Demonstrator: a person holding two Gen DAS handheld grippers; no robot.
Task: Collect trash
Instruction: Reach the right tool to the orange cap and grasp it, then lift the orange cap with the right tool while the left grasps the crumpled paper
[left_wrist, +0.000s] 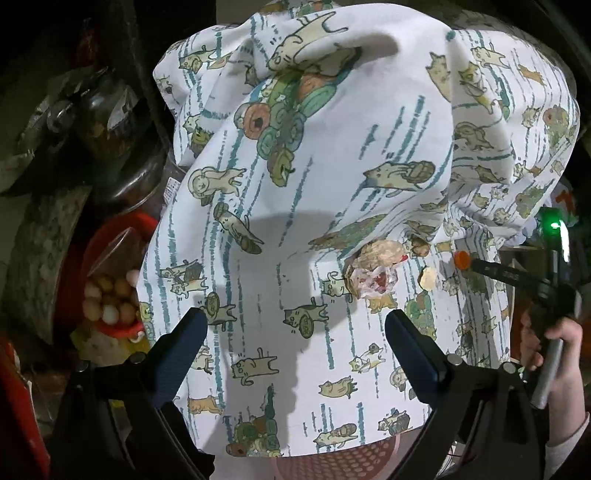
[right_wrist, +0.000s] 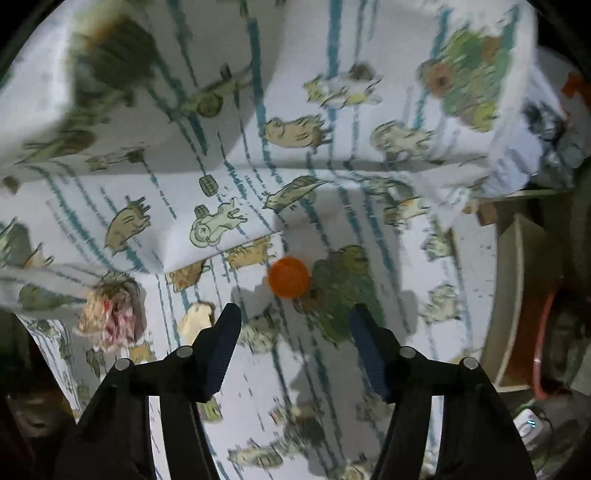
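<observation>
While both tools hover empty, the stock stands thus: a white cotton cloth printed with cartoon cats and teal dashes (left_wrist: 295, 229), draped over what appears to be a bench and rumpled into high folds at its far edge, carries three pieces of trash near its right-hand side. Item one, a crumpled wad of tan paper and clear red-flecked plastic wrap (left_wrist: 371, 275), lies at the foot of a fold, probably where it was dropped. Item two, a small pale crumb or scrap (left_wrist: 428, 277), sits just beside the wad. Item three, a round orange plastic bottle cap (right_wrist: 289, 277), rests flat just ahead of the right gripper (right_wrist: 293, 325), whose jaws stand wide and hold nothing, lined up as if for a pick; blur in that view hides finer detail. Left gripper (left_wrist: 295, 328), jaws likewise wide and empty, hangs over bare cloth short of the wad. Open room: flat cloth between both grippers and the trash; the raised folds crowd the far side. Beyond the cloth's left edge, a red basin of pale eggs (left_wrist: 110, 295) sits close.
</observation>
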